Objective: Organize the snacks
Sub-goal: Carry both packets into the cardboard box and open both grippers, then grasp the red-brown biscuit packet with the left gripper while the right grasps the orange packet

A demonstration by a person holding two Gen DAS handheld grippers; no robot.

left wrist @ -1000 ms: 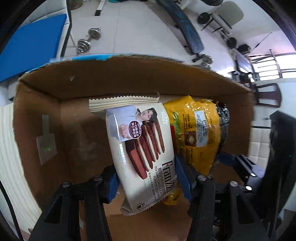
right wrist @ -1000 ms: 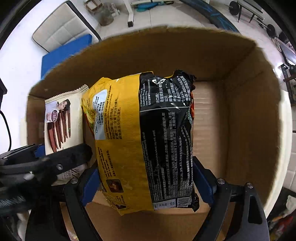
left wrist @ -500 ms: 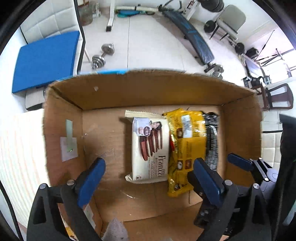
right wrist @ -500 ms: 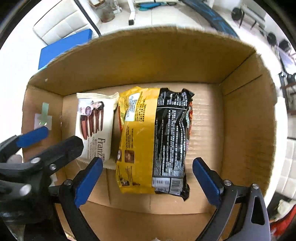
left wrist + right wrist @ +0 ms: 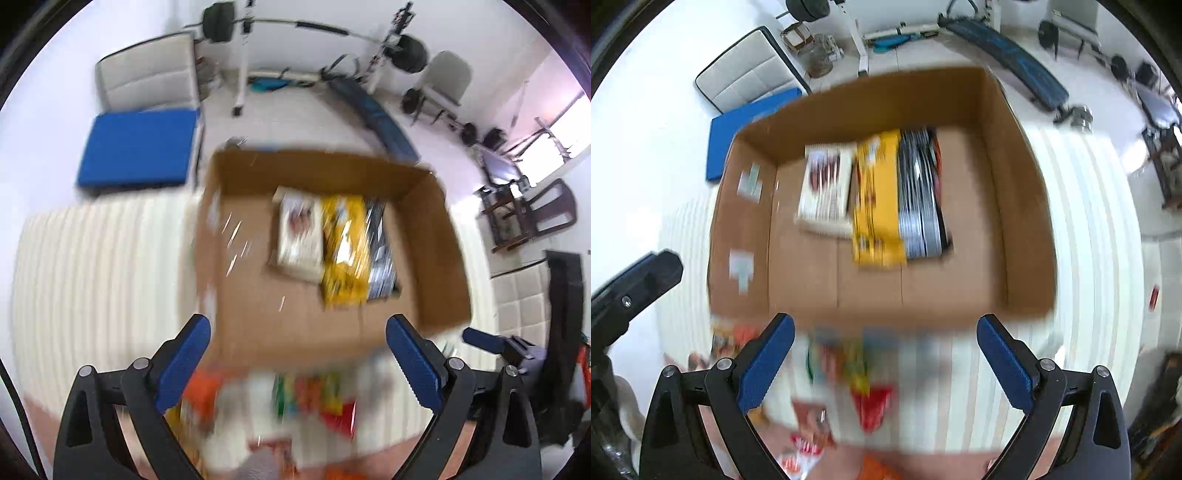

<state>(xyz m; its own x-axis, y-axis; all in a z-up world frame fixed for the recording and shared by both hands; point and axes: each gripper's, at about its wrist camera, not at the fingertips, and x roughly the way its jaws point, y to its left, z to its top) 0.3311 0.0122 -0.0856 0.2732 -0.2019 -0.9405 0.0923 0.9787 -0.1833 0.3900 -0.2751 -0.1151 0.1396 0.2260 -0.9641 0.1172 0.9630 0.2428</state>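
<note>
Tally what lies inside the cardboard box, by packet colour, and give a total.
White cookie packet: 1
Yellow and black snack bag: 1
Total in the cardboard box: 2
The snacks in front of the box are too blurred to count.

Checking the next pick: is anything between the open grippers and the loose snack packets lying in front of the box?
Nothing visible. Both the left gripper and right gripper hang open above the blurred snack packets, just short of the cardboard box.
</note>
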